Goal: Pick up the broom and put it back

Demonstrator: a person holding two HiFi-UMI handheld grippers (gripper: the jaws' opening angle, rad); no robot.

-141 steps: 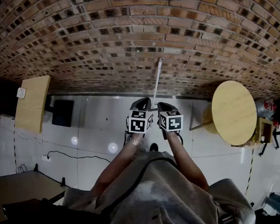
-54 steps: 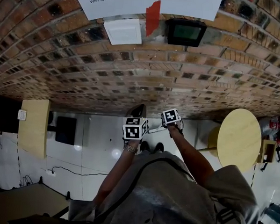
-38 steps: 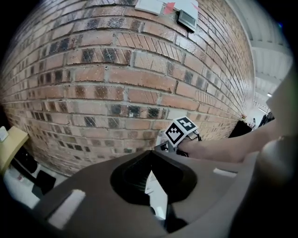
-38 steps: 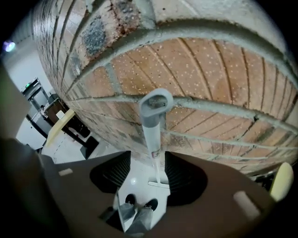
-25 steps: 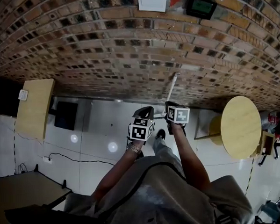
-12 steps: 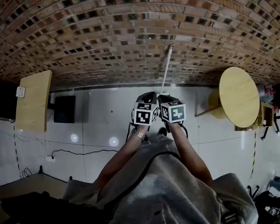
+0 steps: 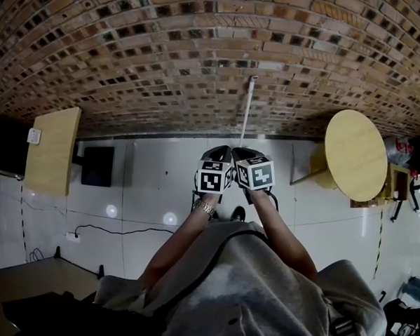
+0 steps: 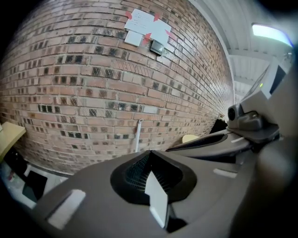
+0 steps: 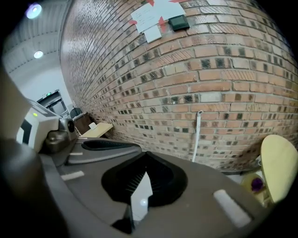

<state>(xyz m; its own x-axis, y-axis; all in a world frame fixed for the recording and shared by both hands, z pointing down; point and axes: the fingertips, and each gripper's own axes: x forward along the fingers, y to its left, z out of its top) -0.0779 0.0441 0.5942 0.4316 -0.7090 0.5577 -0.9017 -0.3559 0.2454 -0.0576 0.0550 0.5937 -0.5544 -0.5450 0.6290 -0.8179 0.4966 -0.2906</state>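
The broom's white handle leans upright against the brick wall, straight ahead of both grippers and apart from them. It also shows in the left gripper view as a thin white handle, and in the right gripper view the handle stands right of centre. My left gripper and right gripper hang side by side over the white tiled floor, both shut with nothing between the jaws. The broom's head is hidden behind the grippers.
A round wooden table stands to the right by the wall. At the left are a rectangular wooden table and a black box. A cable lies on the floor. Papers are taped high on the wall.
A second ago the right gripper was up at the broom's handle by the wall. It has since drawn back beside the left gripper. The broom stays leaning on the wall.
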